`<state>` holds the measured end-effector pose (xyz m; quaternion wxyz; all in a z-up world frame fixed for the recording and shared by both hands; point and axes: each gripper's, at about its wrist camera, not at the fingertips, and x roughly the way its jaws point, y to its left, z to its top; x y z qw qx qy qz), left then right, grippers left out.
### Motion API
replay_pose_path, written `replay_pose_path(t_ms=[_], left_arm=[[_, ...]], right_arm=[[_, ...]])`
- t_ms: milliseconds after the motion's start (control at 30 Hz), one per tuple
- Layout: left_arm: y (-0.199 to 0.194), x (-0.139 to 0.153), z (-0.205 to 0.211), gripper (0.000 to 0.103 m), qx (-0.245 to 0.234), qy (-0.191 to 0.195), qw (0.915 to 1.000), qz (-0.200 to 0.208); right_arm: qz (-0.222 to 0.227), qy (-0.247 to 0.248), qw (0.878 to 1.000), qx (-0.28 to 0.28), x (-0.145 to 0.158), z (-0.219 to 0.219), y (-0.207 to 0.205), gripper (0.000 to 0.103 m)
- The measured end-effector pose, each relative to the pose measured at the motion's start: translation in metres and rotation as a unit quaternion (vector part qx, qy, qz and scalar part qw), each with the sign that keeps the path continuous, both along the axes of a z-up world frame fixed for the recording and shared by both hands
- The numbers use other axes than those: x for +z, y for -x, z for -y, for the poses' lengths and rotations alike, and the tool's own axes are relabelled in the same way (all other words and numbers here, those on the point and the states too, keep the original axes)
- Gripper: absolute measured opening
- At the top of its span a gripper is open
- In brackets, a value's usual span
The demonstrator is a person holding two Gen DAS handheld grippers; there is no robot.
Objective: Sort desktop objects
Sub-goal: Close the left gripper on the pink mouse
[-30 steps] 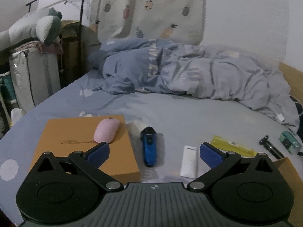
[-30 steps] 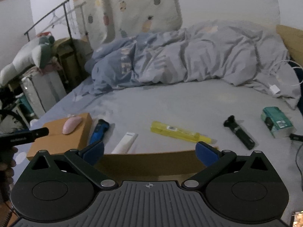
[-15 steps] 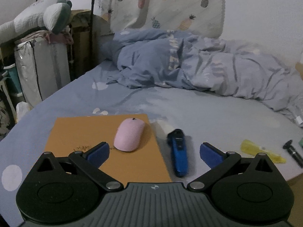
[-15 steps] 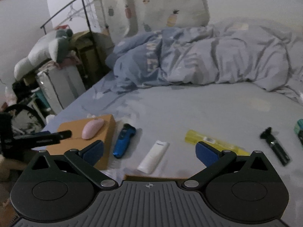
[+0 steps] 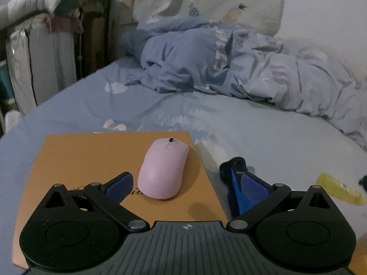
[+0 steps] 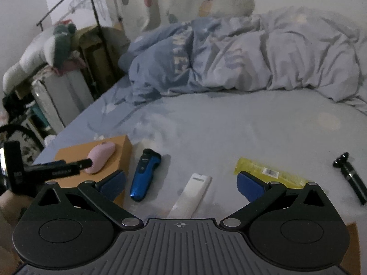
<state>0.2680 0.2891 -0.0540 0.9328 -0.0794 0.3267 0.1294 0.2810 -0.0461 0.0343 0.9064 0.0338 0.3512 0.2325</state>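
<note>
At the far left, an orange box (image 5: 75, 160) lies flat on the bed (image 6: 229, 126), with a pink mouse (image 5: 164, 168) resting near its right edge. The left gripper (image 5: 184, 186) hangs released, jaws spread wide, the mouse just ahead and slightly left of centre between them, its long axis pointing away from the gripper; this hand is plainly the nearer one. The mouse looks smooth, rounded and matte. Just right of the box lies a blue shaver (image 6: 144, 176), then a white tube (image 6: 192, 193), both lengthwise before the right gripper (image 6: 181, 184), also spread and empty. Farther right lie a yellow packet (image 6: 270, 173) and a black tool (image 6: 349, 175).
</note>
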Motion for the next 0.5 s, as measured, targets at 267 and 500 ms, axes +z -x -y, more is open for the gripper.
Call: replay_pose_path(t_ms=[267, 500], left_arm=[[-0.029, -0.022, -0.023, 0.103, -0.018, 0.005, 0.9997, -0.014], [-0.051, -0.041, -0.036, 0.103, -0.034, 0.013, 0.9989, -0.029]], right_arm=[[-0.015, -0.006, 1.0, -0.001, -0.025, -0.012, -0.02, 0.103], [-0.024, -0.014, 1.0, -0.014, -0.036, -0.011, -0.029, 0.103]])
